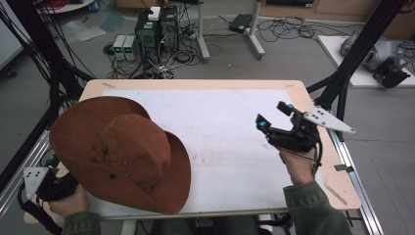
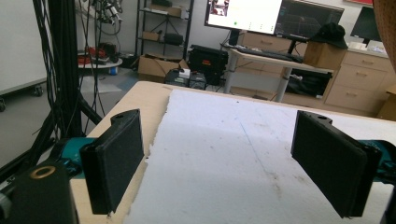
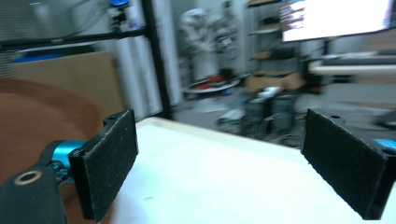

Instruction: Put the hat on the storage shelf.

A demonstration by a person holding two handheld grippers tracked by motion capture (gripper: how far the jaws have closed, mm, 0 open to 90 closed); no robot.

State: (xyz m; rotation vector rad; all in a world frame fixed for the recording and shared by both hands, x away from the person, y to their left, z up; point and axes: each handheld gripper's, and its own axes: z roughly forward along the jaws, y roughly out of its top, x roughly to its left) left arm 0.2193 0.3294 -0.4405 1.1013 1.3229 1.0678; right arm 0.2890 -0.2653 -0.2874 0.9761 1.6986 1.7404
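Note:
A brown wide-brimmed hat (image 1: 117, 152) covers the left front part of the table, its brim reaching over the front edge. It also appears at the left of the right gripper view as the hat (image 3: 37, 121), and at the top right corner of the left gripper view as the hat (image 2: 386, 28). My left gripper (image 2: 229, 163) is open above the white sheet with nothing between its pads. In the high view its grey plate (image 1: 34, 178) sits at the hat's lower left, and the jaws are hidden behind the brim. My right gripper (image 1: 273, 114) hovers open over the table's right side, empty, pointing toward the hat.
A white sheet (image 1: 225, 132) covers most of the wooden table (image 1: 313, 176). Black frame posts (image 1: 352, 63) stand at the right and left corners. Computer boxes and cables (image 1: 151, 34) lie on the floor beyond the far edge.

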